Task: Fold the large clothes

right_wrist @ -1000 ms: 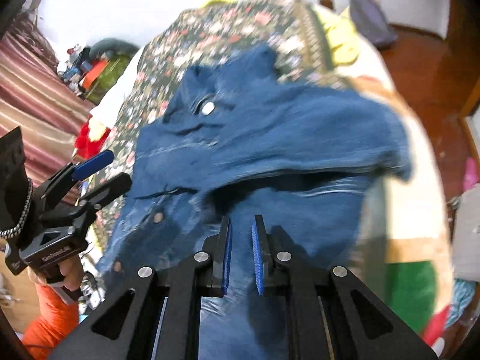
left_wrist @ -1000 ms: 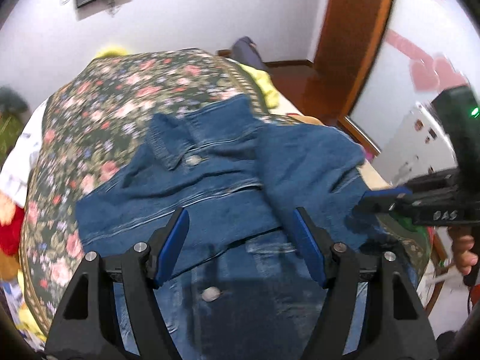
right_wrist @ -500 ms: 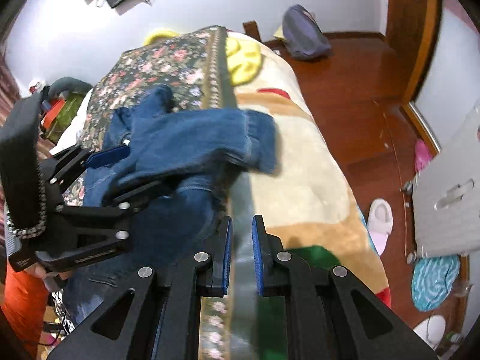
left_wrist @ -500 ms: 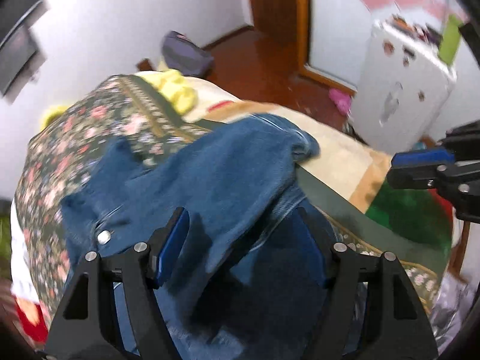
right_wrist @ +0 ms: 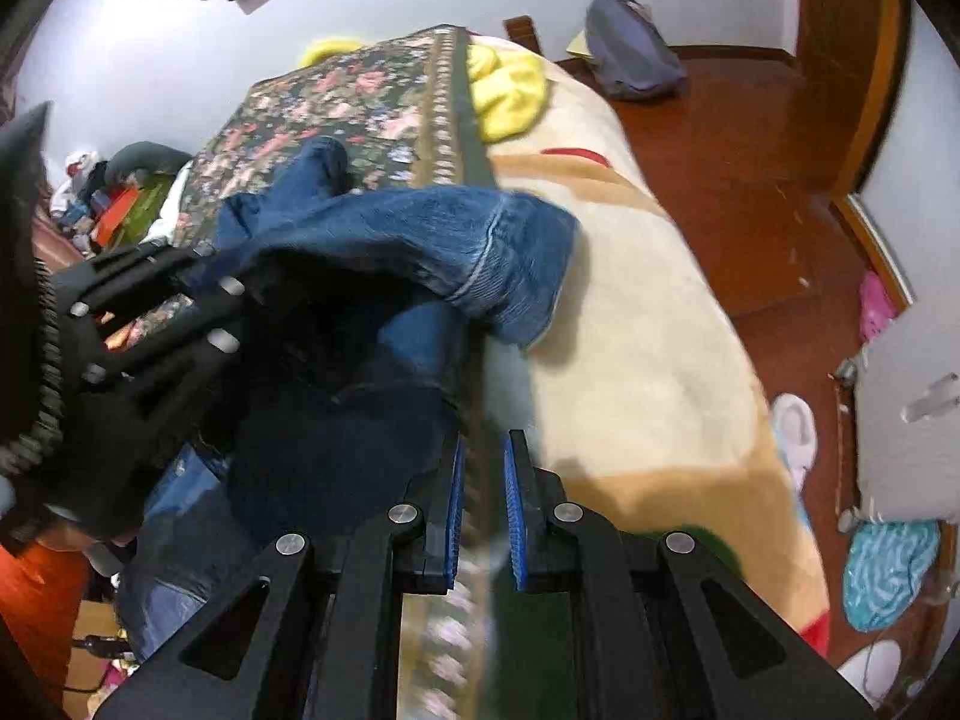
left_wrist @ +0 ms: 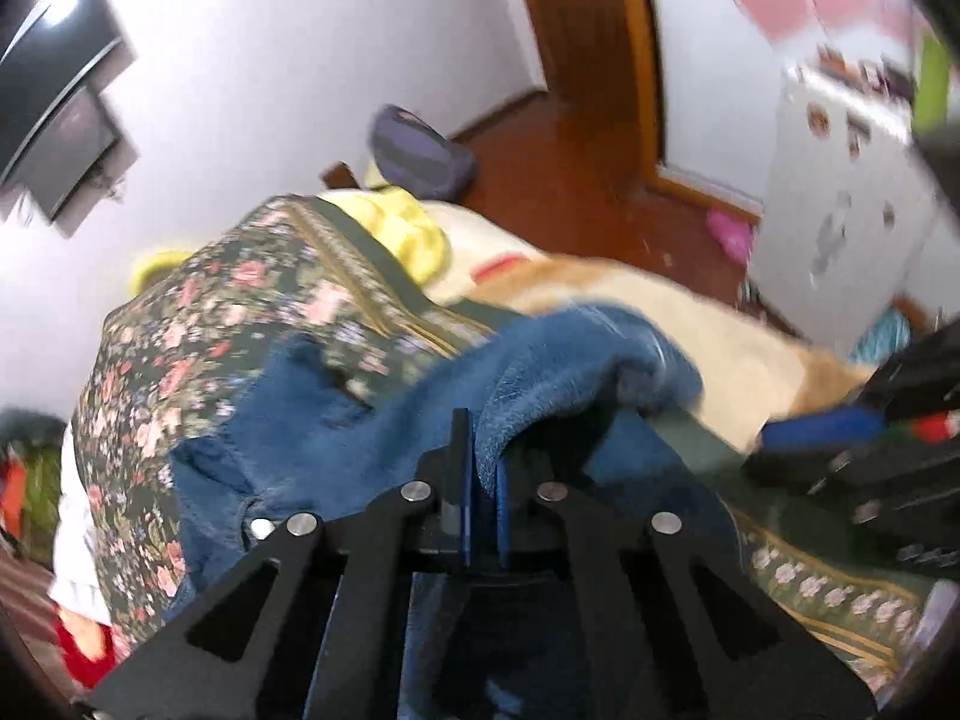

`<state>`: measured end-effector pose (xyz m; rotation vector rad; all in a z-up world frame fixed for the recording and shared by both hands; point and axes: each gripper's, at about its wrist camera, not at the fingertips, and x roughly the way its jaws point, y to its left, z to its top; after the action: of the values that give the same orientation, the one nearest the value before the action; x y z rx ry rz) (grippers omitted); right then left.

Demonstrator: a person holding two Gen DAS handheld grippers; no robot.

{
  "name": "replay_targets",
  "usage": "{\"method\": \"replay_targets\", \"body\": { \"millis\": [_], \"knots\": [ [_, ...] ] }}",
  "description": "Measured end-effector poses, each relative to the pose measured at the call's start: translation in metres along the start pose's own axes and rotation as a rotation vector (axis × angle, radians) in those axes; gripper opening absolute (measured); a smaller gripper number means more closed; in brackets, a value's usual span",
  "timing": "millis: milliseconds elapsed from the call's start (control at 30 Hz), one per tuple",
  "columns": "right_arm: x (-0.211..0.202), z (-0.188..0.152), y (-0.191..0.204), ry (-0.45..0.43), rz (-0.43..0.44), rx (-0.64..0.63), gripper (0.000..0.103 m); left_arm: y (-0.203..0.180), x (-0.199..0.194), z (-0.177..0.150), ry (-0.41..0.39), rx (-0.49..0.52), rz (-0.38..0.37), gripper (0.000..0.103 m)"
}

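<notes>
A blue denim jacket (left_wrist: 372,420) lies on the floral bedspread (left_wrist: 240,300), with one sleeve (right_wrist: 480,240) folded across its body toward the right. My left gripper (left_wrist: 480,462) is shut on the denim sleeve and lifts its fabric; it shows at the left of the right wrist view (right_wrist: 198,300). My right gripper (right_wrist: 483,480) is nearly shut and empty, hovering over the bedspread border (right_wrist: 474,168) beside the jacket. It shows at the right edge of the left wrist view (left_wrist: 840,426).
A cream blanket (right_wrist: 648,330) covers the bed's right side. A yellow cloth (right_wrist: 510,90) lies near the far edge. A grey bag (right_wrist: 630,54) sits on the red wooden floor. A white cabinet (left_wrist: 840,210) and slippers (right_wrist: 792,426) are at the right.
My left gripper went from open to shut on the denim sleeve and lifted it. The right gripper stayed nearly shut, over the bedspread border right of the jacket.
</notes>
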<state>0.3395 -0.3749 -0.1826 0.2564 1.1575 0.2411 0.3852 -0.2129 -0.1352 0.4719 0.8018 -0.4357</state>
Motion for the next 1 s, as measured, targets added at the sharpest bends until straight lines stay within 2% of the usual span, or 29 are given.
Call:
{"method": "replay_targets", "body": {
  "millis": [133,300,500,567,600,700,767,933,1000],
  "knots": [
    [0.015,0.012,0.022,-0.002,-0.006,-0.045,0.009,0.042,-0.027,0.002,-0.054,-0.09,0.025,0.007],
    [0.045,0.01,0.044,0.025,-0.111,-0.169,0.009,0.099,-0.041,-0.023,-0.051,-0.208,0.074,0.007],
    [0.045,-0.004,0.054,0.011,-0.21,-0.294,0.009,0.147,-0.031,-0.094,0.052,-0.312,0.108,0.007],
    [0.044,-0.008,0.053,0.024,-0.222,-0.286,0.009,0.163,-0.025,-0.124,0.091,-0.358,0.103,0.008],
    [0.043,-0.01,0.053,0.027,-0.229,-0.282,0.009,0.172,-0.02,-0.143,0.12,-0.398,0.073,0.009],
    [0.04,-0.012,0.055,0.024,-0.261,-0.273,0.009,0.181,-0.008,-0.182,0.184,-0.474,0.026,0.013],
    [0.041,-0.016,0.054,0.039,-0.301,-0.254,0.009,0.181,0.002,-0.209,0.234,-0.487,0.028,0.017],
    [0.045,-0.018,0.046,0.059,-0.286,-0.201,0.01,0.179,0.002,-0.238,0.261,-0.473,0.045,0.019],
    [0.046,-0.018,0.046,0.063,-0.292,-0.196,0.01,0.183,-0.005,-0.244,0.25,-0.484,0.027,0.02]
  ]
}}
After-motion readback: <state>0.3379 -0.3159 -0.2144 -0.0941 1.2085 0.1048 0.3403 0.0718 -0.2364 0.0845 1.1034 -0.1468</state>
